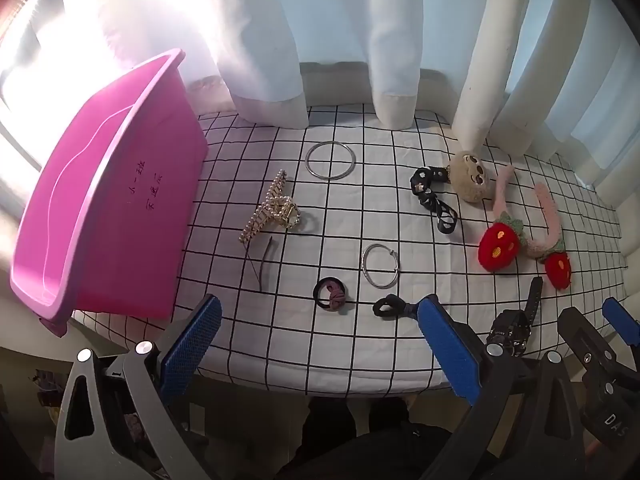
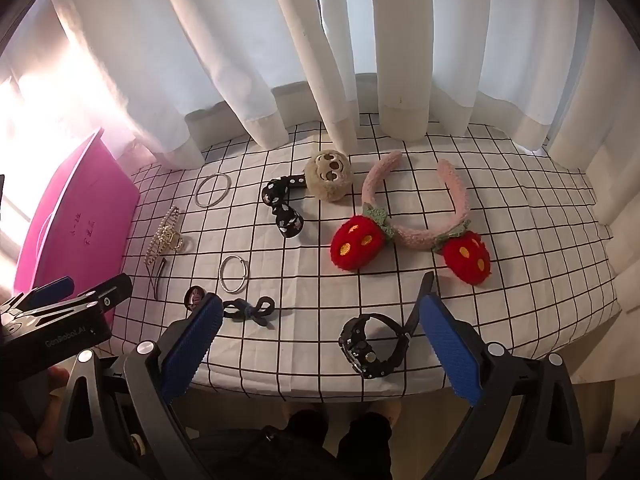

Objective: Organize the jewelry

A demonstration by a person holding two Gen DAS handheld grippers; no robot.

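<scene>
Right gripper point(image 2: 320, 344) gapes over black watch point(image 2: 374, 344), half-hidden in left view

Both grippers, left gripper point(image 1: 320, 344) and right gripper point(image 2: 320, 344), are built with black and grey frames, round silver screws and 2 blue textured pads point(image 2: 192, 344) each. White "GenRobot.AI" lettering is printed on the left one's black body.

Hidden and cut-off parts

The left wrist view's blue pad is covering part of the black bow tie point(image 1: 387, 306); the handwriting on the pink bin point(image 1: 120, 216) is staying too small to read.
</scene>
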